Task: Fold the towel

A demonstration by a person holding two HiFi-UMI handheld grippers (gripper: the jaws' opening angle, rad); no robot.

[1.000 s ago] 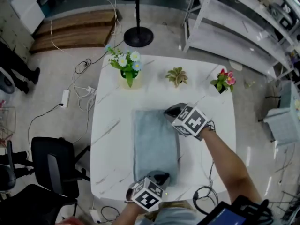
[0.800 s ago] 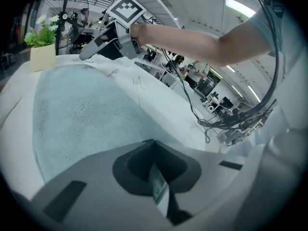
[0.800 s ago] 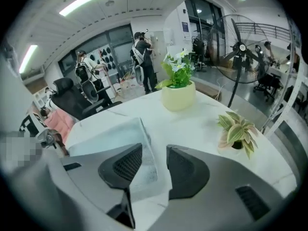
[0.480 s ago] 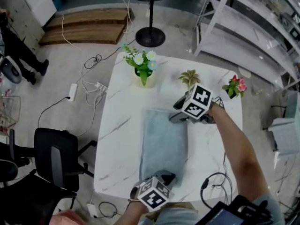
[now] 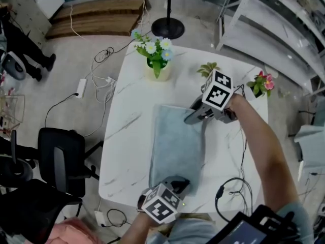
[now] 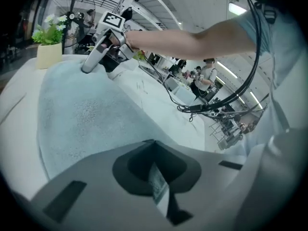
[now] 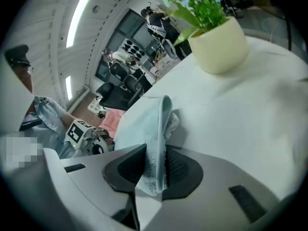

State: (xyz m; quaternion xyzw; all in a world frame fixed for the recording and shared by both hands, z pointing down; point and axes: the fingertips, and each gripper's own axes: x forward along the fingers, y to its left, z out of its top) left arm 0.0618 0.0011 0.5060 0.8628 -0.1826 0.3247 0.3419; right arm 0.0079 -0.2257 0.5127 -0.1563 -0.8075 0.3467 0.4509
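Head view shows the white marble table (image 5: 127,136) with the pale blue towel (image 5: 175,146) flat at its middle, the right gripper (image 5: 192,118), jaws just closing, pinching the towel's far right corner, and the left gripper (image 5: 180,183) clamped shut on its near edge.

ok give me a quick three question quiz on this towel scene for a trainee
1. True or false: the right gripper holds nothing.
2. How many potted plants stand on the marble table? A two, B three, C five.
3. At which end of the towel is the left gripper?

Key
1. False: its jaws have just been closing and pinch the towel's far corner.
2. B: daisies, a succulent, pink flowers.
3. The end nearest the person.
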